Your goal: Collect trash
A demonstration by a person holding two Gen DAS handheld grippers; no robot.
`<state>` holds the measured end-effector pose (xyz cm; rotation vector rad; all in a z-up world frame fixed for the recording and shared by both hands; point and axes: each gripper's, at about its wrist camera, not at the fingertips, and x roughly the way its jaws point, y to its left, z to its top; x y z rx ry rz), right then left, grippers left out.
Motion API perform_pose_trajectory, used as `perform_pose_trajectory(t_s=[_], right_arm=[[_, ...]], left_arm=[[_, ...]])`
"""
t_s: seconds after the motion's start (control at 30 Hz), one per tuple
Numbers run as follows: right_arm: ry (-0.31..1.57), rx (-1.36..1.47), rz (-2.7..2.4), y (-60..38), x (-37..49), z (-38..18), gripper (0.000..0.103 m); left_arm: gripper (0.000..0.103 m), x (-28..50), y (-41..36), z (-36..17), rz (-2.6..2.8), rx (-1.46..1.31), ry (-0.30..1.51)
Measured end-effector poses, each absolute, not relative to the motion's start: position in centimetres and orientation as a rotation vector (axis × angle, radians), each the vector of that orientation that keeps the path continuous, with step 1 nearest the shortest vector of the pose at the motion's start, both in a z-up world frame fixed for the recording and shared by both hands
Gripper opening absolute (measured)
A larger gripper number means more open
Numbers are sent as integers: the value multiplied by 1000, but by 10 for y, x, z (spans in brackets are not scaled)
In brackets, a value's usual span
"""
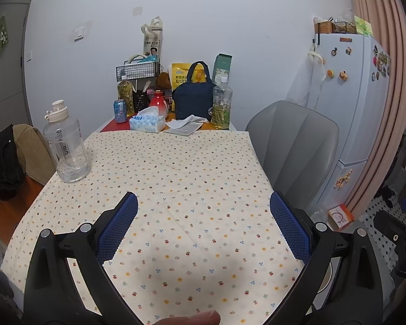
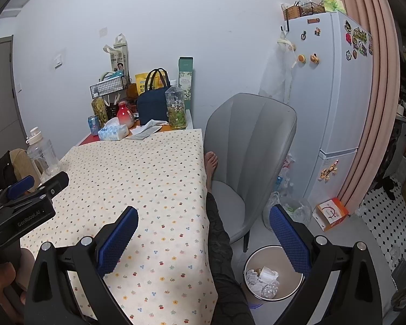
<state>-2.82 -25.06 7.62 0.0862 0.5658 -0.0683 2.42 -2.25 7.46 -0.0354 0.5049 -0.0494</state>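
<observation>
A round waste bin stands on the floor right of the table, with crumpled white paper inside. My right gripper is open and empty, held above the table's right edge and the bin. My left gripper is open and empty over the flowered tablecloth; it also shows at the left of the right wrist view. A crumpled white tissue and a flat paper lie at the far end of the table, beside a tea bottle.
A large clear water bottle stands at the table's left edge. A tissue box, soda can, navy bag and wire basket crowd the far end. A grey chair, a fridge, a person's leg and an orange box are right.
</observation>
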Motion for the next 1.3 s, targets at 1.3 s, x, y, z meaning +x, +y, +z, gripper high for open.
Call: perform_pose_trajectory(t_s=[1.3], right_arm=[[572,83,-69,-250,-28,72,95]], left_arm=[[97,26,-24,69,-47,-30,510]])
